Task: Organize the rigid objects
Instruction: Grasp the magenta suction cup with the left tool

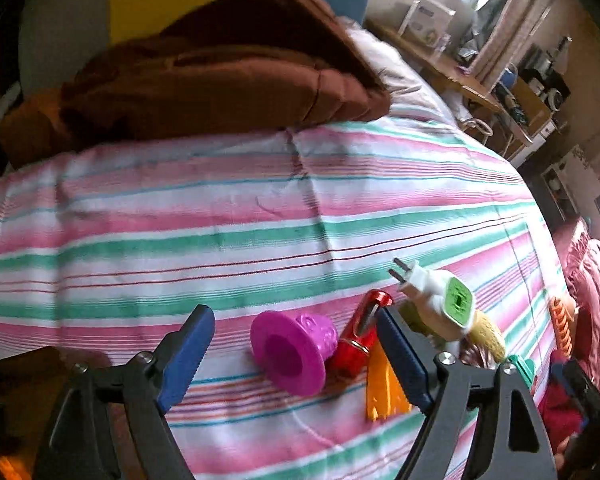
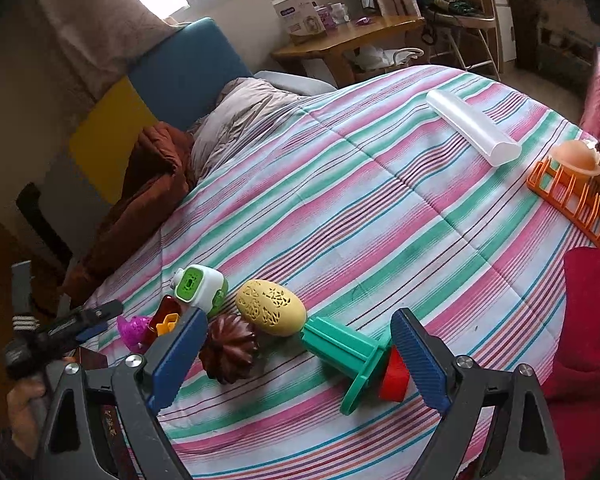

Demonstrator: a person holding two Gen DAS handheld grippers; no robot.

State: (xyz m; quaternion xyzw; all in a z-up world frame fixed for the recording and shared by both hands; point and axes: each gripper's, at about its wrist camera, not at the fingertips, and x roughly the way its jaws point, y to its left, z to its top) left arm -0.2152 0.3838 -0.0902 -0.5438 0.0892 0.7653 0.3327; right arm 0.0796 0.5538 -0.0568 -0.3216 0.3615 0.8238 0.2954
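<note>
Small rigid objects lie in a row on a striped bedspread [image 1: 260,200]. In the left wrist view my left gripper [image 1: 296,340] is open, its jaws either side of a magenta cup [image 1: 290,350] on its side and a red peeler [image 1: 360,338]. An orange piece [image 1: 382,388] and a white-green plug device [image 1: 440,300] lie to the right. In the right wrist view my right gripper [image 2: 300,344] is open over a green flanged holder [image 2: 346,356], a red piece [image 2: 394,376], a yellow perforated egg [image 2: 270,306] and a dark brown ridged mould [image 2: 230,352].
A brown blanket [image 1: 220,72] is bunched at the bed's far side. A clear tube case [image 2: 472,126] and an orange rack [image 2: 572,196] with a peach dome lie at the far right of the bed. A wooden desk [image 2: 348,38] stands beyond.
</note>
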